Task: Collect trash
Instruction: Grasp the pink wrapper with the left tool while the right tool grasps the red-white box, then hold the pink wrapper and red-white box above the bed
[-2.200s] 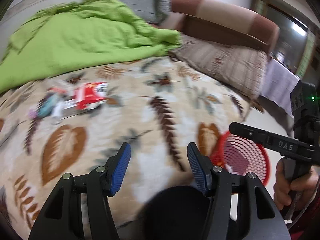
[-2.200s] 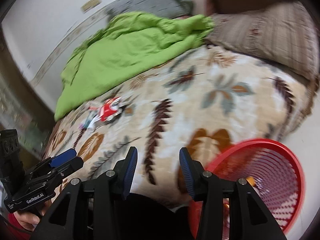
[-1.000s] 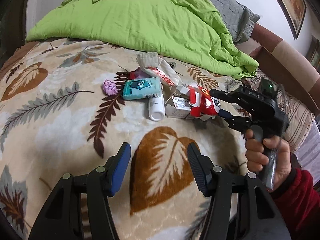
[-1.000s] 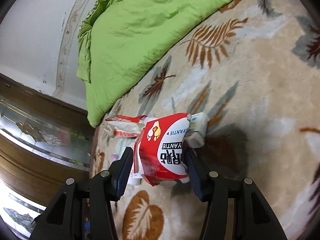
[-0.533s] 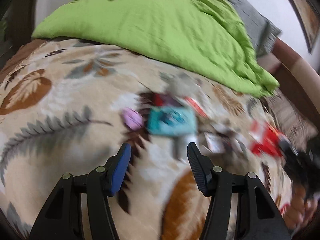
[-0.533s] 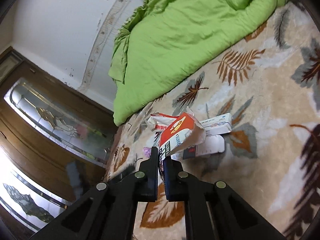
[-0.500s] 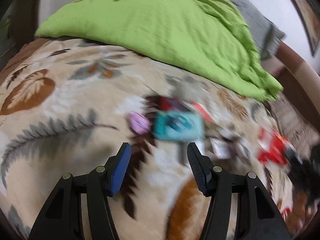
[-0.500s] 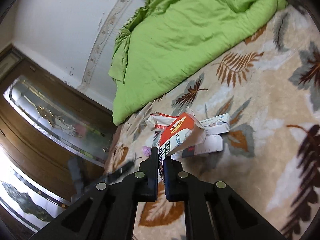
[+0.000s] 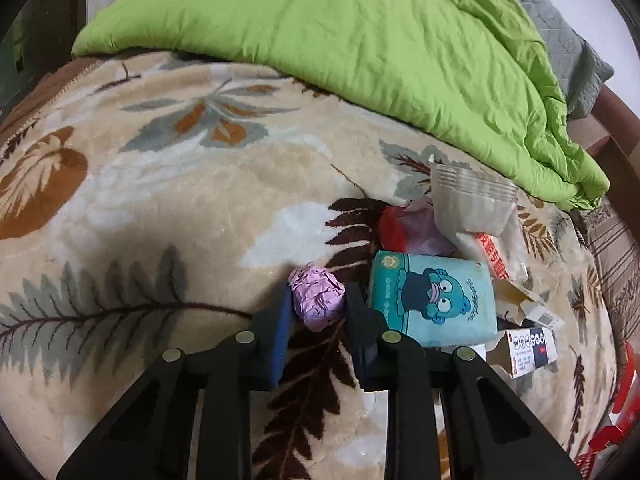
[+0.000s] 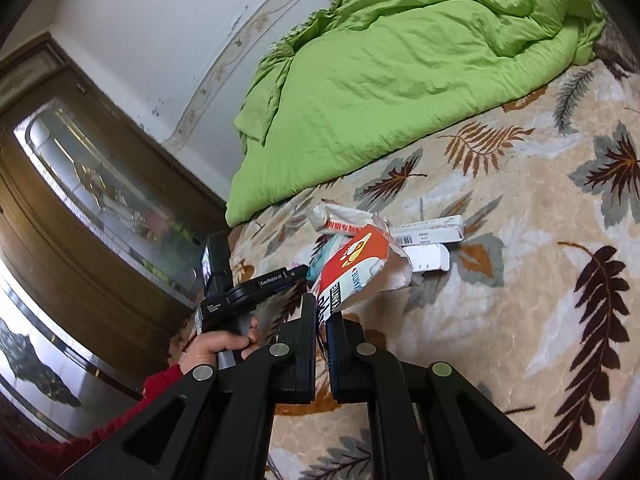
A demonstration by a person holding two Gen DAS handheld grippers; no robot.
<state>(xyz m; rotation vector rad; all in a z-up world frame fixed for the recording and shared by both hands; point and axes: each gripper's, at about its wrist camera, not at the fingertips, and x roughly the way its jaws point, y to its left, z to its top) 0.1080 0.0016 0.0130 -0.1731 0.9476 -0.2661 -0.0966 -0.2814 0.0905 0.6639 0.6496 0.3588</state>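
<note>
In the left wrist view my left gripper (image 9: 318, 300) has its jaws closed against a crumpled pink paper ball (image 9: 317, 300) on the leaf-patterned blanket (image 9: 160, 208). Beside it lie a teal tissue pack (image 9: 432, 304), a clear wrapper (image 9: 472, 200), a red wrapper (image 9: 396, 224) and a small carton (image 9: 528, 350). In the right wrist view my right gripper (image 10: 321, 316) is shut on a red and white snack bag (image 10: 360, 268), held above the blanket. The left gripper (image 10: 256, 284) shows there too, at the pile.
A green duvet (image 9: 360, 40) covers the far half of the bed. White boxes (image 10: 428, 236) lie on the blanket. A red basket's rim (image 9: 616, 424) shows at the right edge. A wooden glazed cabinet (image 10: 80, 200) stands beside the bed.
My left gripper has moved in to the pile and closed on the pink paper ball. My right gripper keeps the snack bag and has lifted it away from the pile.
</note>
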